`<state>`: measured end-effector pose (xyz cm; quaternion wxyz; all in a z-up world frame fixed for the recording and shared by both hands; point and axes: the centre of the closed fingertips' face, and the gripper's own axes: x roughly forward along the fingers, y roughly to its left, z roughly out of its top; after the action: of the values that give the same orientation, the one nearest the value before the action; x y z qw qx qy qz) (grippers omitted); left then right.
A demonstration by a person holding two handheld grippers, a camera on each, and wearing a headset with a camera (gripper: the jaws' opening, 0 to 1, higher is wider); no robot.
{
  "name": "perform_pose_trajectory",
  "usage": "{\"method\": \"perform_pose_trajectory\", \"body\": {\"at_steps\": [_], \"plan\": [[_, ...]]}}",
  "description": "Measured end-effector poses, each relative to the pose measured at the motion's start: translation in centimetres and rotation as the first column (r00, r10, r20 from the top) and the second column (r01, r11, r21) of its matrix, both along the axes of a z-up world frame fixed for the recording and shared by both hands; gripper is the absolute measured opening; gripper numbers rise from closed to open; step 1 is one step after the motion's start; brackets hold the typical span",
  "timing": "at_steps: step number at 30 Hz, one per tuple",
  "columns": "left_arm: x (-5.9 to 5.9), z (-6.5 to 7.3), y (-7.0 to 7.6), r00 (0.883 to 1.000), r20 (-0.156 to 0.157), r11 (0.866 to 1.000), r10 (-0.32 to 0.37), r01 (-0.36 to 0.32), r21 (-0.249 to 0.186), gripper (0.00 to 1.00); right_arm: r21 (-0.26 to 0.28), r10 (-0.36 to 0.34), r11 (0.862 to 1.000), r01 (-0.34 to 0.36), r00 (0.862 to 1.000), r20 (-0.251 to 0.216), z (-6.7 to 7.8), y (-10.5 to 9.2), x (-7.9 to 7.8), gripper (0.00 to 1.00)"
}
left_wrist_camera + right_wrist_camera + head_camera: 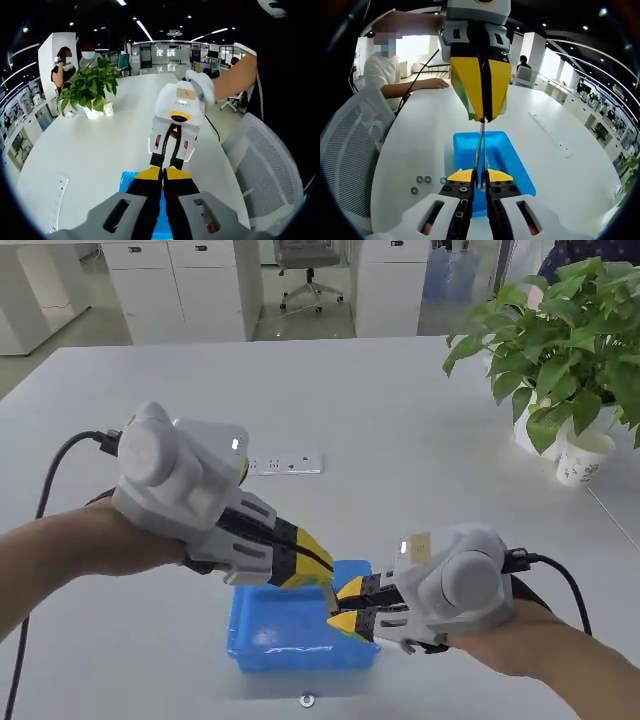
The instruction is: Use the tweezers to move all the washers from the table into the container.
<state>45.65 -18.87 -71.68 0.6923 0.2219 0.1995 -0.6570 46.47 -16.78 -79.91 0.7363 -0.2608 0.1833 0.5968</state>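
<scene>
Left gripper (322, 573) and right gripper (345, 606) face tip to tip, forearms angled inward — both jaw pairs closed on tweezers (480, 150) spanning between them.

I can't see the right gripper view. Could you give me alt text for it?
Thin metal tweezers are pinched between two yellow-tipped grippers, the left gripper at the top and the right gripper at the bottom, over a blue rectangular plastic container on a white table. Several small metal washers lie on the table beside the container.
</scene>
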Motion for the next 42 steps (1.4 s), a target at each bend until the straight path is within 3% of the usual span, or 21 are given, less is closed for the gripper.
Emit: {"method": "perform_pose_trajectory", "body": {"at_steps": [7, 17, 31, 42], "plan": [[0.9, -1.4, 0.0, 1.000, -0.006, 1.000, -0.001, 0.002, 0.025, 0.03, -0.021, -0.014, 1.000, 0.013, 1.000, -0.013, -1.6, 0.2, 1.0, 0.09], [1.5, -3.4, -0.1, 1.000, -0.019, 0.998, 0.000, 0.001, 0.055, 0.03, -0.056, -0.011, 0.998, 0.009, 0.999, -0.035, -3.4, 0.0, 1.3, 0.10], [1.5, -4.2, -0.2, 1.000, -0.031, 0.998, -0.004, 0.006, 0.067, 0.03, -0.062, -0.020, 0.998, 0.017, 0.999, -0.049, -4.3, -0.2, 1.2, 0.11], [1.4, -3.9, -0.2, 1.000, -0.027, 0.998, -0.004, 0.006, 0.066, 0.03, -0.058, -0.023, 0.998, 0.021, 0.999, -0.037, -3.9, -0.2, 1.2, 0.11]]}}
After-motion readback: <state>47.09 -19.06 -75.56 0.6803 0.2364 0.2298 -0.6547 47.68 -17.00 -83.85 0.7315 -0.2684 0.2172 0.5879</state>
